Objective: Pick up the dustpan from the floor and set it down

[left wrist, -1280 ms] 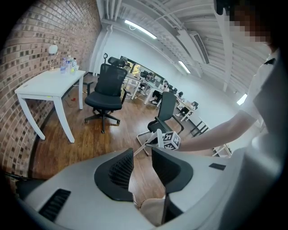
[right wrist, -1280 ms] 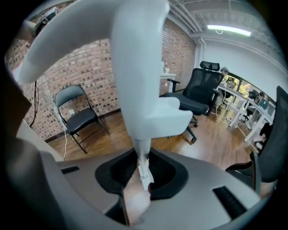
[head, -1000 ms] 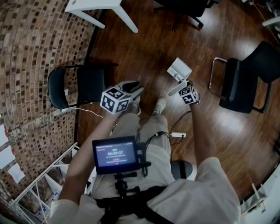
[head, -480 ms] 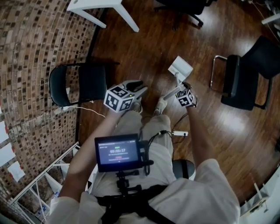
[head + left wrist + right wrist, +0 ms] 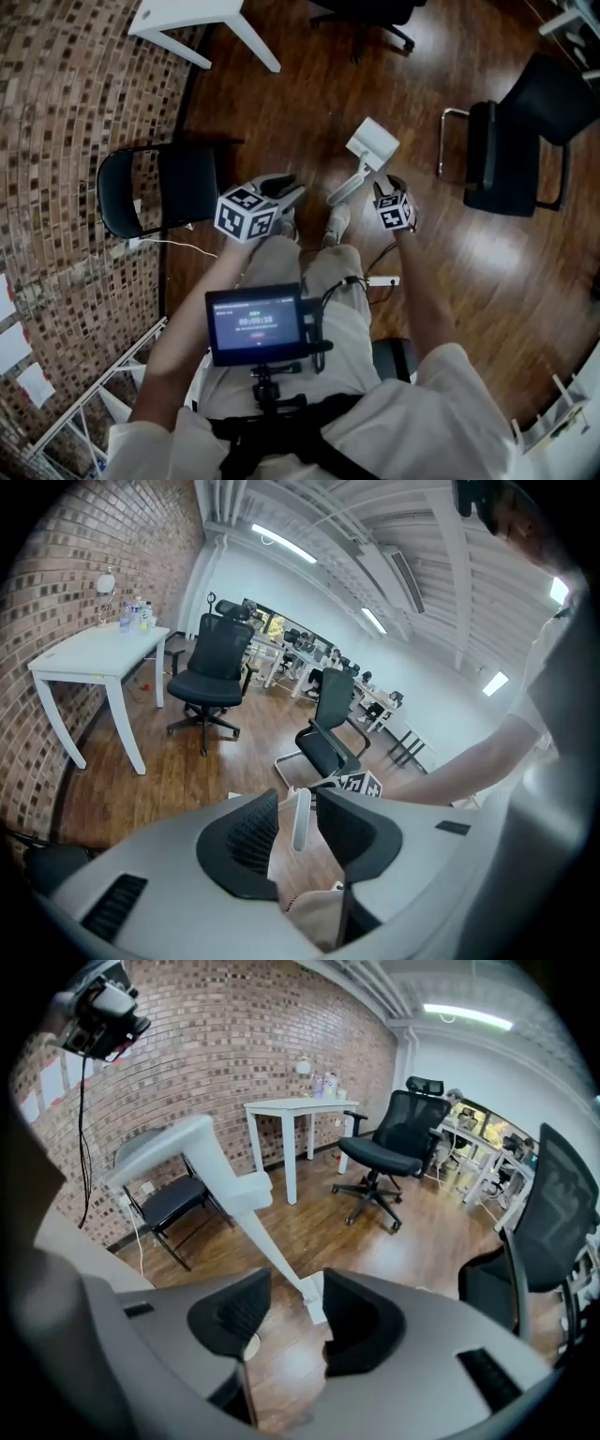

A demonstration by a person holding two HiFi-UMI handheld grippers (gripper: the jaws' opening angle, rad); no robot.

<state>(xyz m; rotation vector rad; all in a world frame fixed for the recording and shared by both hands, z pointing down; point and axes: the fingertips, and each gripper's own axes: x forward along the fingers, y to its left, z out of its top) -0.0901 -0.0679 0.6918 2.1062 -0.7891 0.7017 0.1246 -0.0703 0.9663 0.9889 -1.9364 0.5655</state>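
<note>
Dustpan – white, long handle – is on the wood floor in front of the person's shoes. The pan end is farther out and the handle slants back toward the person.

R gripper is right at the handle's near end. Its own view shows the jaws wide apart w/ the handle tip in the gap, close to the right-hand pad. Neither pad presses on it, so no grip. Can't tell if that pad touches the tip.

L gripper is held to the left of the handle, apart from it and above the floor. Jaws are apart w/ nothing between them – its view only shows the white handle and the R gripper's marker cube farther off through the gap.

Around: a black folding chair by the brick wall at left, a white table top left, and a black chair w/ metal frame at right. A small lit screen is mounted on the person's chest.
</note>
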